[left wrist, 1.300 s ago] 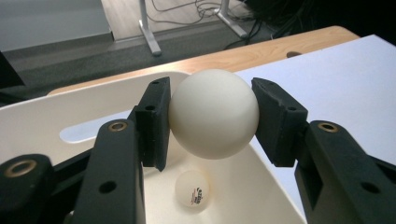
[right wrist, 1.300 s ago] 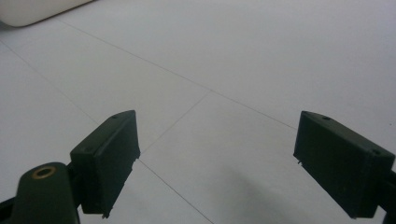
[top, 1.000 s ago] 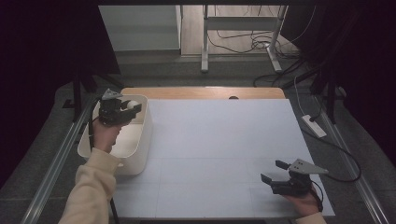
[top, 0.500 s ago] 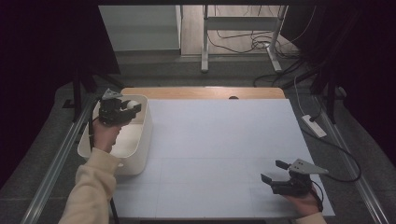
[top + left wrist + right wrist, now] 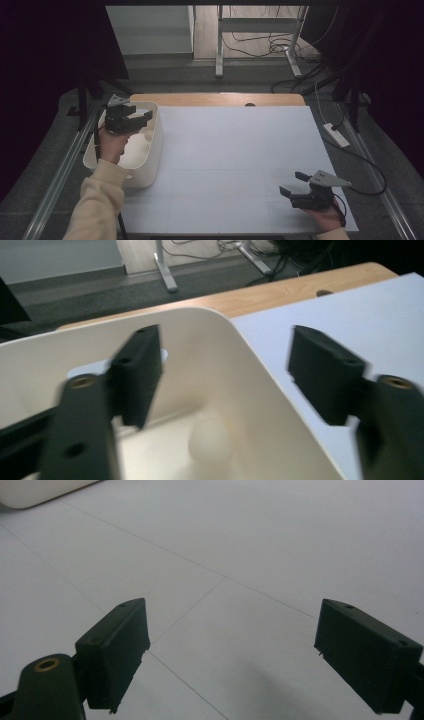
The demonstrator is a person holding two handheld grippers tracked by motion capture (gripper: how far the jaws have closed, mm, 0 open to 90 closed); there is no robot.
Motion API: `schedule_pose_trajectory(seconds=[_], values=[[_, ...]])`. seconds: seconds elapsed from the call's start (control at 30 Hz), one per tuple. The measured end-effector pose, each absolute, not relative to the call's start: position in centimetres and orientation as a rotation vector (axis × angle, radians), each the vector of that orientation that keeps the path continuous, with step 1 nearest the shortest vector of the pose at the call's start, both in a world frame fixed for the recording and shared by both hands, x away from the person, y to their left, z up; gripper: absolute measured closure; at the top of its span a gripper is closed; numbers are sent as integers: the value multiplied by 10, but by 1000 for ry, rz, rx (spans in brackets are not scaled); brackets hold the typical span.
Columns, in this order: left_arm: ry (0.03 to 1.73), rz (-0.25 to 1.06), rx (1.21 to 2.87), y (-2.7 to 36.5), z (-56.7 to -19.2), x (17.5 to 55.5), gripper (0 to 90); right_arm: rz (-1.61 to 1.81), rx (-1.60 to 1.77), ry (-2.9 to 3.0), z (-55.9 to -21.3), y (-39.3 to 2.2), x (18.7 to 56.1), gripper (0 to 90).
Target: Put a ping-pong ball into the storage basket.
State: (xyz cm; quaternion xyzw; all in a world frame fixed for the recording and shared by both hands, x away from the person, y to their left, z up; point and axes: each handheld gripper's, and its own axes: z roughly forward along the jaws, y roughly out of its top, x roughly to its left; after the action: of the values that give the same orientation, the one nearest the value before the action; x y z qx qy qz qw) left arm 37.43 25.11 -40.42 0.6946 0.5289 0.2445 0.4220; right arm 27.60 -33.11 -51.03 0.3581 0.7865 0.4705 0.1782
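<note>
The left claw (image 5: 141, 119) has just been opening over the white bin (image 5: 152, 145) at the table's (image 5: 240, 150) left edge; its jaws now stand apart with nothing between them. A pale ball (image 5: 210, 442) lies below in the bin, so the drop looks done. The right claw (image 5: 292, 184) rests open and empty near the table's front right corner.
</note>
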Motion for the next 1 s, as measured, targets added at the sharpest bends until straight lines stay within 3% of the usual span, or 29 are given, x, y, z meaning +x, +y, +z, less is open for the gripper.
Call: schedule_pose_trajectory(seconds=[0.2, 1.0], values=[[1261, 559, 1721, 247, -399, 369, 212, 1330, 1012, 2225, -510, -331, 276, 142], [1053, 427, 1707, 228, -384, 338, 196, 1329, 1012, 2224, -510, -331, 275, 142]])
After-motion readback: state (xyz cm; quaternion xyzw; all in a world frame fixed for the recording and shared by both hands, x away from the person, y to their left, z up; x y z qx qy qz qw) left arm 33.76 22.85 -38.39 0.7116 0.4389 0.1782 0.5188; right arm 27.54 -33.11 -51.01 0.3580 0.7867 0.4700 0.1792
